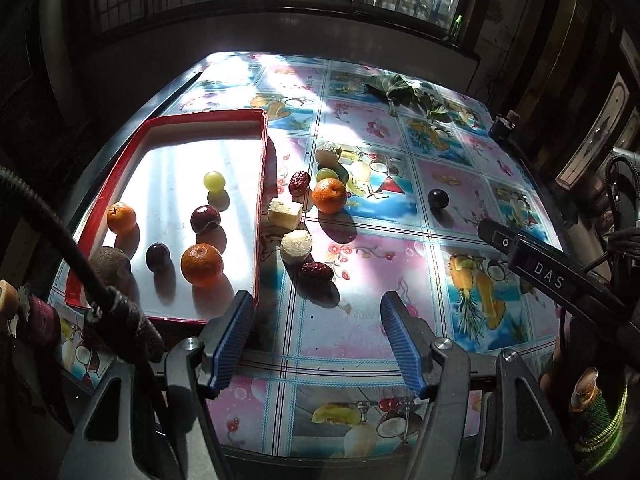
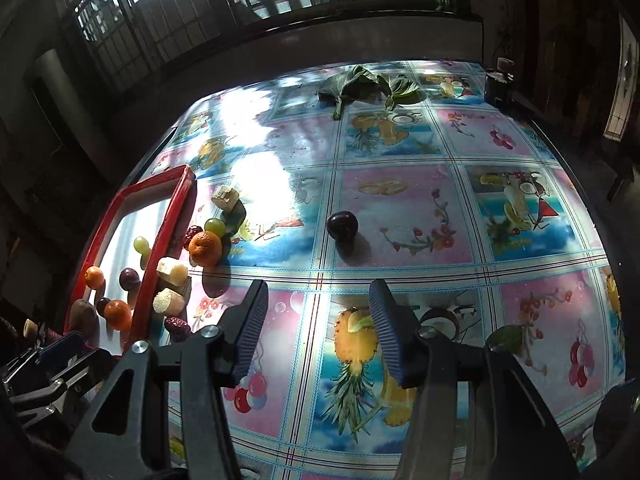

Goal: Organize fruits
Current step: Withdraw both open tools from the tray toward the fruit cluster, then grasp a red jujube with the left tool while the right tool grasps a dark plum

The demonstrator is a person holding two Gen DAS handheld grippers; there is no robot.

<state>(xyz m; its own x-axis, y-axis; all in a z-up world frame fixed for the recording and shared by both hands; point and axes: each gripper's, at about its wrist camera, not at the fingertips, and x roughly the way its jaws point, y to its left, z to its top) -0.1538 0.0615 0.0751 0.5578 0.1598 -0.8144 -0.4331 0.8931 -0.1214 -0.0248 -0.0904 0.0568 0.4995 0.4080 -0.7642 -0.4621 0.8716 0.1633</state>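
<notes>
Reaching with our right gripper [image 2: 318,328], jaws spread and empty, we should straddle the round dark purple plum [image 2: 342,225] at frame centre, squeezing gently; our left gripper [image 1: 318,338], likewise agape, waits beside the red-rimmed white tray [image 1: 262,148].

The left gripper [image 1: 316,320], dark grey metal with ribbed blue-padded fingers [image 1: 236,328], hovers spread wide and empty above the table's near edge. The right gripper [image 2: 318,316], of matching build with dark ribbed fingers [image 2: 382,320], hangs likewise parted, gripping nothing.
</notes>
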